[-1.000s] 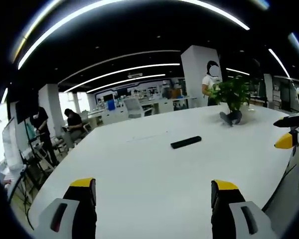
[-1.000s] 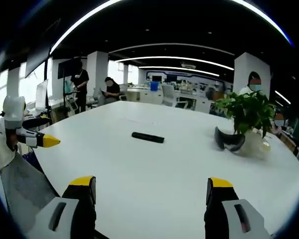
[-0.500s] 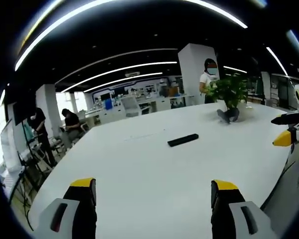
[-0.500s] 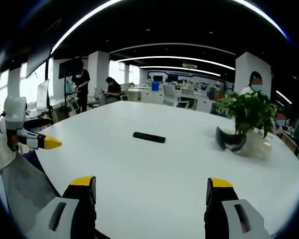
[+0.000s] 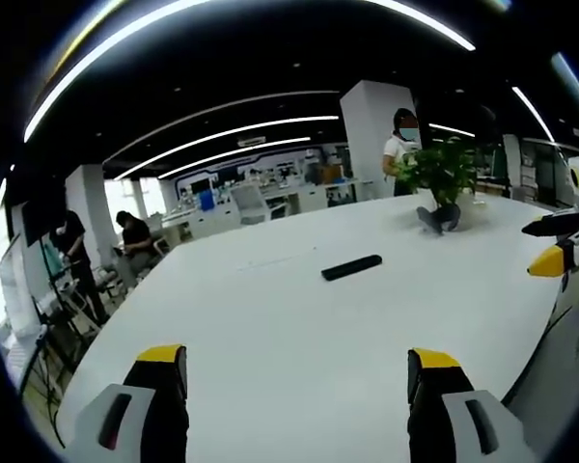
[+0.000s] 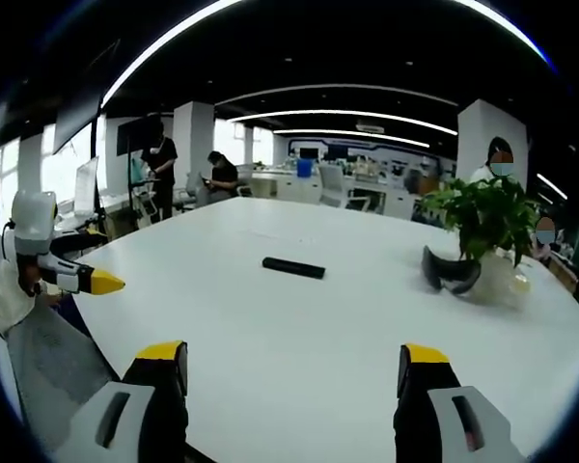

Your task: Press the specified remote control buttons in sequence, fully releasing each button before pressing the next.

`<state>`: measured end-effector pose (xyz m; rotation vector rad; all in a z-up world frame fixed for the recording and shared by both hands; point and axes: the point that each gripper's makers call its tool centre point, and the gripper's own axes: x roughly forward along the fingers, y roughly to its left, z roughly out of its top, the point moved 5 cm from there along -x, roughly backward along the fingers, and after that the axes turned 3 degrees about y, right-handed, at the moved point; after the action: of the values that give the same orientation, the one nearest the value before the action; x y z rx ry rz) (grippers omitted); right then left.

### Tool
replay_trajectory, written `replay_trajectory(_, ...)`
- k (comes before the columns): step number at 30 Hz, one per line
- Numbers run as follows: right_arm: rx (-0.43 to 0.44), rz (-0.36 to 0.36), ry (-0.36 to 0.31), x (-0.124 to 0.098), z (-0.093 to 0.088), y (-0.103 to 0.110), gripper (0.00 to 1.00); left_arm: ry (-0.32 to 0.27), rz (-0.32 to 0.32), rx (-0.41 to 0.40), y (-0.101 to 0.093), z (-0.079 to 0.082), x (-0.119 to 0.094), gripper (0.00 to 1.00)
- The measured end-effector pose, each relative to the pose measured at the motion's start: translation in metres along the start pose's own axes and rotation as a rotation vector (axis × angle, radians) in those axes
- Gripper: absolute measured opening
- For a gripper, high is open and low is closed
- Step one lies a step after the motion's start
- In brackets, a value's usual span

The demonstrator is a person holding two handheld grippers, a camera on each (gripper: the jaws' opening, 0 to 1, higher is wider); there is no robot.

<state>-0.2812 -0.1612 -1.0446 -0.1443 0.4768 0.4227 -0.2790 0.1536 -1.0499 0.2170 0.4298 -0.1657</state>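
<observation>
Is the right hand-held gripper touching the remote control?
Apart. The right gripper view shows bare white table between the right hand-held gripper and the remote control.

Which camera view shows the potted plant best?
The right gripper view: the potted plant appears larger there, its leaves distinct, with a dark curved object at its base. In the left gripper view the same plant sits farther off and smaller, its details harder to read.

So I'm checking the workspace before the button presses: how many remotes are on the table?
1. The remote lies flat near the middle of the white table, left of the plant in the right gripper view.
</observation>
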Motion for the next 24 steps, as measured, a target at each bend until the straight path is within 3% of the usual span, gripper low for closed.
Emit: replay_trajectory(24, 0.001, 0.019, -0.035, -0.0044, 0.0038, 0.0009, 0.85, 0.026, -0.002, 0.042, -0.0042, -0.0018, 0.0023, 0.98)
